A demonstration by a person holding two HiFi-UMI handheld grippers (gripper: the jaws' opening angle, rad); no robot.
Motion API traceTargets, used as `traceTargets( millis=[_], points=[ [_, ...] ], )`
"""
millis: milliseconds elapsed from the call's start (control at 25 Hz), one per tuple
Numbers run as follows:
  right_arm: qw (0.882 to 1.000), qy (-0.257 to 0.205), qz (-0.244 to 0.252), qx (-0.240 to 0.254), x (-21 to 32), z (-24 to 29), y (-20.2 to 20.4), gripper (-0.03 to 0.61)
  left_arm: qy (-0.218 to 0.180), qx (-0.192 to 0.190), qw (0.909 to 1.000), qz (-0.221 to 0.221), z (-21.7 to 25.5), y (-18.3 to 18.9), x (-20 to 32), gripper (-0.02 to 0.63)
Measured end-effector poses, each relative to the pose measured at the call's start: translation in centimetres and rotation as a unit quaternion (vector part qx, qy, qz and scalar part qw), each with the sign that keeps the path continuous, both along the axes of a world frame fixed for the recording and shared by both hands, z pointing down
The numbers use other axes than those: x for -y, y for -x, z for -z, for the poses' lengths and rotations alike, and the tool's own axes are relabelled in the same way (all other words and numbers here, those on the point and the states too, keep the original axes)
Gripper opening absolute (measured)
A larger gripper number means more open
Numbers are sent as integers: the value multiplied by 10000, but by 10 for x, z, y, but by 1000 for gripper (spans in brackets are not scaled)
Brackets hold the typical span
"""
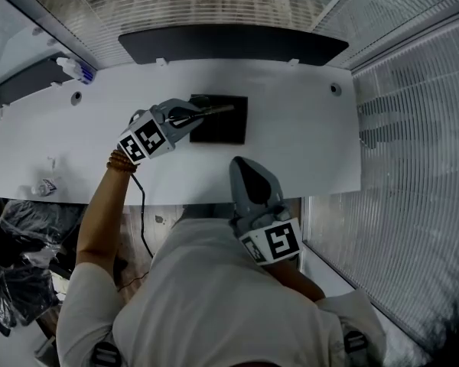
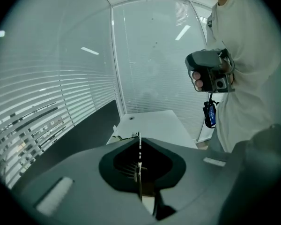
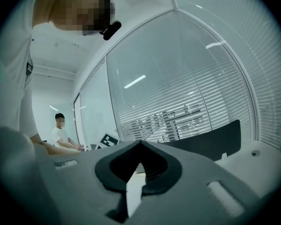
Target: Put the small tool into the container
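From the head view, we saw the left arm (image 1: 107, 205) stretched over the desk (image 1: 298, 128). The left gripper (image 1: 199, 113) pointed right, and a thin tool (image 1: 218, 110) stuck out from its tips above the black container (image 1: 228, 133). The right gripper (image 1: 241, 165) hung close to the body at the desk's edge. In the left gripper view, the jaws were pinched on the tool. In the right gripper view, the jaws met with nothing between them.

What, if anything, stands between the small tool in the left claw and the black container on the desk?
Nothing visible does. The left claw holds the small tool by one end, its free end over the black container. The right claw is apart, near the front edge of the desk.
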State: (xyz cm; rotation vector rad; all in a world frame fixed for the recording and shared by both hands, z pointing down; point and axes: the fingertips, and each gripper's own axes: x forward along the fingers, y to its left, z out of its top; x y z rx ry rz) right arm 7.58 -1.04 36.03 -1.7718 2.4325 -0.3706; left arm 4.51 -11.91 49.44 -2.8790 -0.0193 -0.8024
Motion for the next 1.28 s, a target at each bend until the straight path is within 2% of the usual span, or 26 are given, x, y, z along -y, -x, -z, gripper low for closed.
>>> traceTargets(
  millis=[640, 1000, 1280],
  points=[
    [9993, 297, -212, 100, 5, -19, -23, -2, -188, 286, 9980, -524, -64, -41, 41, 11],
    [9983, 498, -257, 180, 10, -31, -30, -2, -160, 652, 9946, -796, -94, -52, 44, 11],
    [9976, 602, -267, 224, 13, -40, -35, -2, -130, 651, 9933, -949, -112, -58, 47, 11]
  ],
)
